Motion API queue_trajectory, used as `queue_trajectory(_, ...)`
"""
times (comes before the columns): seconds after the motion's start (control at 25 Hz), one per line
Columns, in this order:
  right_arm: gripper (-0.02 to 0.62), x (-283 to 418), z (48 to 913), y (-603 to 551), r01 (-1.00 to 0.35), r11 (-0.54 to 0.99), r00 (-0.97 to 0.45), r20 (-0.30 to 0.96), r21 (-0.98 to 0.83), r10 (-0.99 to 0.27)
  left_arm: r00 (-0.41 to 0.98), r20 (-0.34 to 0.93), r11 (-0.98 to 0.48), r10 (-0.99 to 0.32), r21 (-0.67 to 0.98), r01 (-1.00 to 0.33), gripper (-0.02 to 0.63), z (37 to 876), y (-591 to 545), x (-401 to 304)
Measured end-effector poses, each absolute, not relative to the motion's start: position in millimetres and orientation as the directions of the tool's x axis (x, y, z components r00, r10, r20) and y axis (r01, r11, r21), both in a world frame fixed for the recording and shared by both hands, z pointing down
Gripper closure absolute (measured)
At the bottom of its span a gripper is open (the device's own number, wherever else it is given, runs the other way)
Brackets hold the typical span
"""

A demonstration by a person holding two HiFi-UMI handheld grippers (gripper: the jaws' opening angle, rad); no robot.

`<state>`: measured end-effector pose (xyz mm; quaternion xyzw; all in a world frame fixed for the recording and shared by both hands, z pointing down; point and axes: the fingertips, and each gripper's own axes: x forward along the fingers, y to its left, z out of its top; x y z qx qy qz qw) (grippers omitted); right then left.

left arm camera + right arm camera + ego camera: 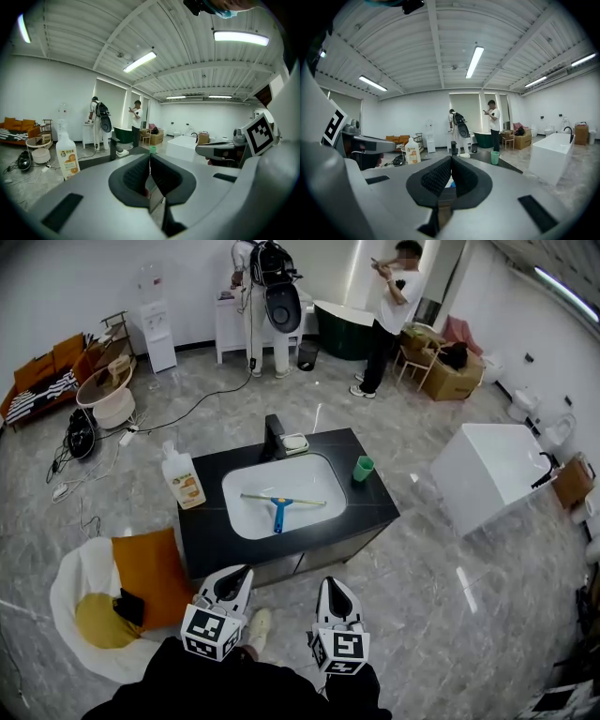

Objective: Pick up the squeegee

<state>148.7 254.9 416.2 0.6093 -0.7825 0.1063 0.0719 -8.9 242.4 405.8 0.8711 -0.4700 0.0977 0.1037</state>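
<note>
Squeegee [281, 502] lies flat in the sink [246, 519], well apart from left gripper [233, 575] & right gripper [331, 584]. Both are clenched w/ nothing between the jaws. Risk: reaching in w/o opening would just shove it, and the thin, flat-lying handle could slip the pads.

One squeegee [280, 503], one bottle [184, 478], one green cup [363, 468], one sink [302, 478], two people [265, 298] [389, 307].

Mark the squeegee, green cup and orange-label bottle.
squeegee [278, 513]: head view, on its blue handle, in the basin.
green cup [363, 468]: head view, on its side wall.
orange-label bottle [187, 484]: head view, on its label.
</note>
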Motion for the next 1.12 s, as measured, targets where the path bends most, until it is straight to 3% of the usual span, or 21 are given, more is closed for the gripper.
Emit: queue_trajectory(1.12, 0.58, 84.6, 406.2, 88.5, -0.965, 0.26, -0.26, 0.252, -0.032, -0.932, 0.547, 0.233, -0.536, -0.804, 0.116, -0.837, 0.581, 399.5, 74.3, -65.5)
